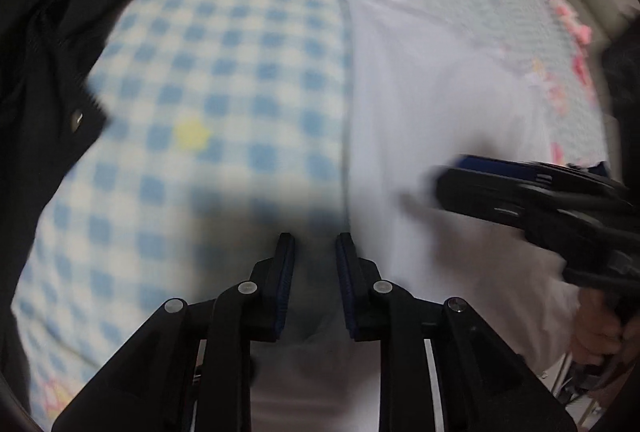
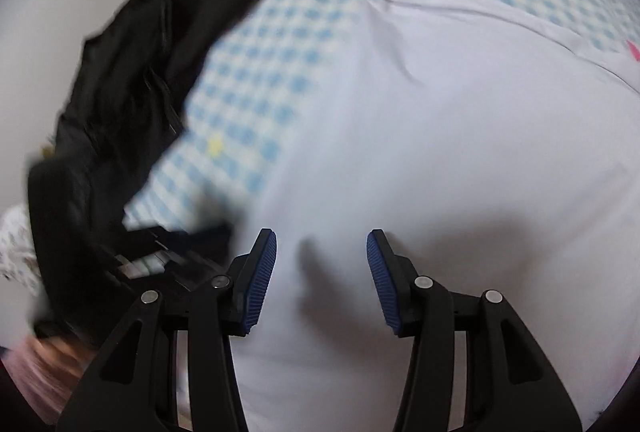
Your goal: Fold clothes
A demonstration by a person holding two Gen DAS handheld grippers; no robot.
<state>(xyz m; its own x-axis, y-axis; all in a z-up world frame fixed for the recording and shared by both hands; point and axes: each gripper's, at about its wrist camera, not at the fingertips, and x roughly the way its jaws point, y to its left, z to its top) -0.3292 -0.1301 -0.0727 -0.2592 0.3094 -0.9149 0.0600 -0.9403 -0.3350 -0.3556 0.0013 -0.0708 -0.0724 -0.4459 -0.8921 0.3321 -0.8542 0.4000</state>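
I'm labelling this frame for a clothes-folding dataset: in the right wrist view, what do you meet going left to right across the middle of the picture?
Pale wall → black garment → blue-checked sheet → white garment, which runs on to the right edge.

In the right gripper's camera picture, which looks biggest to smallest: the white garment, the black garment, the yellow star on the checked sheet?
1. white garment
2. black garment
3. yellow star

The white one lies nearer the camera, so its lead may be exaggerated.
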